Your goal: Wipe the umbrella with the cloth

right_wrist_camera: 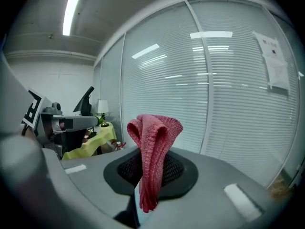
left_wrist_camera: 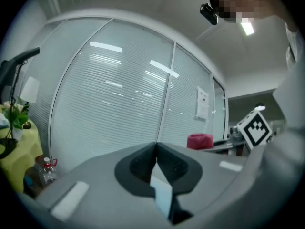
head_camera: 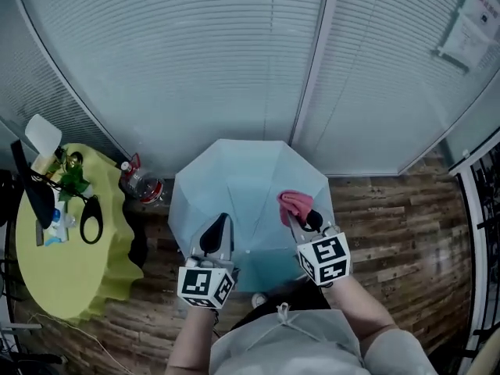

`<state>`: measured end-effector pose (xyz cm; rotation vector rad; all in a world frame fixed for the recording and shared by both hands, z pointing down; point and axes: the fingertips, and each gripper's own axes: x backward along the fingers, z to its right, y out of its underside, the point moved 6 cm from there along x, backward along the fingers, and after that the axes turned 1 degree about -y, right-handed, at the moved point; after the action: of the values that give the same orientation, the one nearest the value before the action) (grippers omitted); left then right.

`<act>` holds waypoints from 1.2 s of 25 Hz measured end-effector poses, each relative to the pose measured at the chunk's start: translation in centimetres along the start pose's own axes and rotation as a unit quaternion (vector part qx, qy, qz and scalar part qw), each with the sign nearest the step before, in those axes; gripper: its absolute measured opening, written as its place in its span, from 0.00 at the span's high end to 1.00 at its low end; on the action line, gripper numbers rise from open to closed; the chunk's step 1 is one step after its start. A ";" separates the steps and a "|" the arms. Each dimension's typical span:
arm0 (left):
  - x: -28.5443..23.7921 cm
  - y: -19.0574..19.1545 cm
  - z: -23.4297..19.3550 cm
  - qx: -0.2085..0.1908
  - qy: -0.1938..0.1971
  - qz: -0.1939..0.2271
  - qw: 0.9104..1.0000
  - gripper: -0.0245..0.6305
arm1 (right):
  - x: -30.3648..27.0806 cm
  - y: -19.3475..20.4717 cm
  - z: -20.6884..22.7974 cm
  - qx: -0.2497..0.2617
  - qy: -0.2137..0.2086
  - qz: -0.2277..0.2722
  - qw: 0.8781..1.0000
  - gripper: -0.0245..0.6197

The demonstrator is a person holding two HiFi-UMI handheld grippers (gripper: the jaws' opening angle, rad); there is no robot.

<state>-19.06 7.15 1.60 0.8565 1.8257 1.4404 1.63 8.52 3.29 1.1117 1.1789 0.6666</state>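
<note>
Left gripper (head_camera: 220,226) jaws are pressed together, seemingly nipping the open pale blue umbrella (head_camera: 242,182) fabric; right gripper (head_camera: 303,219) clamps the pink cloth (head_camera: 294,203) above the canopy

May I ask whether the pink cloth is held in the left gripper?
No, the cloth is pinched between the jaws of the right gripper, while the left gripper has its jaws shut without it.
</note>
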 end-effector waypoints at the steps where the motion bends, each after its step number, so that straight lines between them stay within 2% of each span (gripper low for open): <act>1: 0.3 -0.9 0.1 -0.001 0.000 0.010 1.000 0.95 | 0.6 -1.0 0.0 0.005 0.003 0.011 1.000 0.88; 4: 1.2 -3.1 0.6 -0.002 -0.005 0.036 0.999 0.95 | 2.5 -3.3 -0.3 0.009 0.010 0.041 0.999 0.88; 8: 2.5 -4.3 1.7 -0.003 -0.003 0.054 0.999 0.95 | 4.2 -4.2 -0.8 -0.003 0.013 0.054 0.998 0.88; 13: 2.9 -4.0 2.9 -0.017 -0.005 0.049 0.999 0.95 | 5.3 -4.1 -0.9 -0.010 0.012 0.063 0.998 0.88; 20: 3.7 -3.5 3.4 -0.011 -0.026 0.035 0.999 0.95 | 6.1 -3.1 -1.6 -0.007 0.008 0.053 0.999 0.88; 30: 4.2 -3.5 3.8 -0.014 -0.029 0.044 0.999 0.95 | 6.2 -2.7 -1.8 -0.008 0.009 0.055 0.998 0.88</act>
<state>-18.67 12.02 -2.96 0.9652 1.7410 1.4772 1.38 13.63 -1.52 1.1656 1.1308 0.7709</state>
